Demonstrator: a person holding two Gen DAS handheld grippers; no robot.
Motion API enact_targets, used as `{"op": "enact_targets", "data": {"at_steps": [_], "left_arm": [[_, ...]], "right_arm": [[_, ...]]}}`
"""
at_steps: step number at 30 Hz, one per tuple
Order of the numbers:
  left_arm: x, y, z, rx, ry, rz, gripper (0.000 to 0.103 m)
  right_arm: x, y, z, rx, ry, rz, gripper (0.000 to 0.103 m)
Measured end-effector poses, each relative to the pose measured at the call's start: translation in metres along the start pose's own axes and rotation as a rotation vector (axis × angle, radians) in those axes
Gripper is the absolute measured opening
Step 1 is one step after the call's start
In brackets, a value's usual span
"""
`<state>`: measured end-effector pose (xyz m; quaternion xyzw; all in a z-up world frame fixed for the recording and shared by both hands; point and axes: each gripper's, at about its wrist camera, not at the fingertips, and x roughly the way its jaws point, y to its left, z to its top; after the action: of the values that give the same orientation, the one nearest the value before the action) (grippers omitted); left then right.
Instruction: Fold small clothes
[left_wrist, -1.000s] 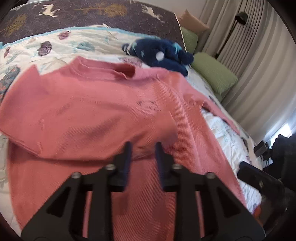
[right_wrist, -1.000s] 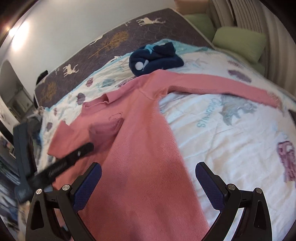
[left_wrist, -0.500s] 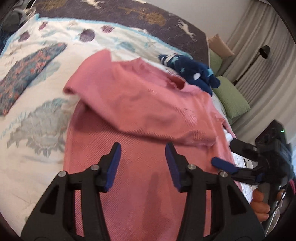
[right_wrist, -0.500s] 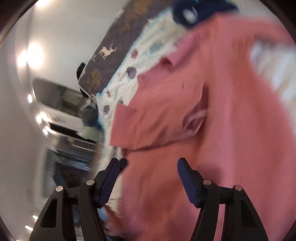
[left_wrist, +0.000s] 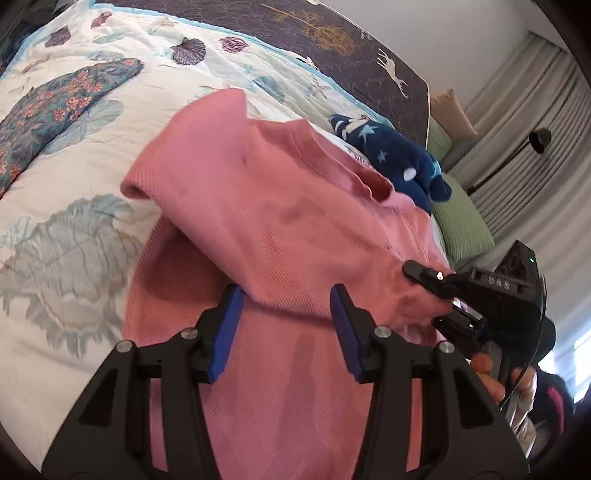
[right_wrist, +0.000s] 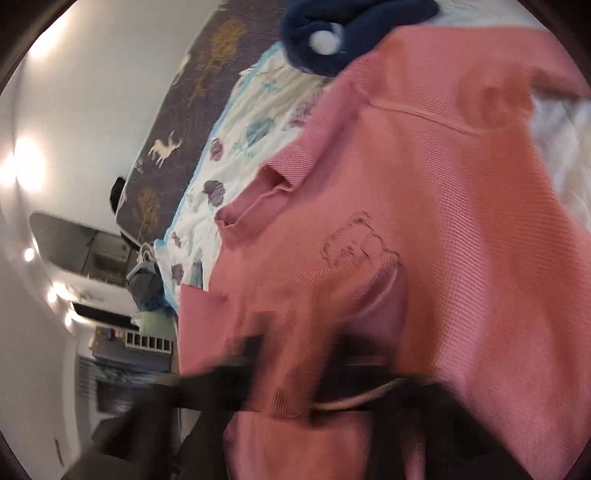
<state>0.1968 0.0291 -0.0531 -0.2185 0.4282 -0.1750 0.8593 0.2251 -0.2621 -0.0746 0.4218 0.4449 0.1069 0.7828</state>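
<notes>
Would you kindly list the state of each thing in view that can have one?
pink sweater: flat on the bed, one sleeve folded across its front.
left gripper: open, holding nothing.
right gripper: at the folded sleeve's end; open or shut is unclear.
navy star garment: crumpled beyond the collar.

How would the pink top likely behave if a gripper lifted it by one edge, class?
Probably floppy: the pink top already lies doubled over itself, with soft creases. Likely light for its size, being thin knit. Its ribbed weave should grip rather than slip, though it may drag across the quilt.
</notes>
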Motion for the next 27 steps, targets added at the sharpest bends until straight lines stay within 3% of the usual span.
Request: {"op": "enact_targets", "data": {"at_steps": [4,7,9,11,15,16,19,22,24,26,27], "left_arm": [[0.001,0.011,0.004,-0.023,0.004,-0.060,0.050],[0.002,0.016,0.011,-0.045,-0.022,-0.053,0.050],[0.006,0.018,0.017,-0.026,-0.040,0.011,0.050],[0.005,0.017,0.021,0.015,-0.073,0.143,0.050],[-0.010,0.025,0.020,-0.006,-0.162,0.273,0.050],[-0.015,0.030,0.020,-0.017,-0.189,0.335,0.050],[-0.029,0.050,0.023,-0.077,-0.228,0.401,0.050],[-0.041,0.068,0.025,-0.128,-0.233,0.407,0.050],[-0.046,0.071,0.027,-0.138,-0.231,0.369,0.050],[-0.041,0.067,0.032,-0.122,-0.199,0.301,0.051],[-0.034,0.065,0.036,-0.116,-0.155,0.231,0.054]], "right_arm": [[-0.027,0.021,0.007,-0.118,-0.109,0.027,0.003],[-0.062,0.038,0.015,-0.215,-0.210,0.058,0.003],[-0.081,0.038,0.018,-0.265,-0.259,0.037,0.004],[-0.088,0.023,0.022,-0.252,-0.267,-0.010,0.004],[-0.076,-0.036,0.022,-0.099,-0.190,-0.111,0.004],[-0.074,-0.049,0.021,-0.069,-0.173,-0.128,0.004],[-0.067,-0.065,0.019,-0.032,-0.156,-0.117,0.004],[-0.070,-0.056,0.023,-0.084,-0.179,-0.137,0.006],[-0.071,-0.051,0.024,-0.119,-0.188,-0.155,0.006],[-0.068,-0.047,0.026,-0.127,-0.181,-0.155,0.008],[-0.068,-0.050,0.023,-0.121,-0.175,-0.156,0.012]]}}
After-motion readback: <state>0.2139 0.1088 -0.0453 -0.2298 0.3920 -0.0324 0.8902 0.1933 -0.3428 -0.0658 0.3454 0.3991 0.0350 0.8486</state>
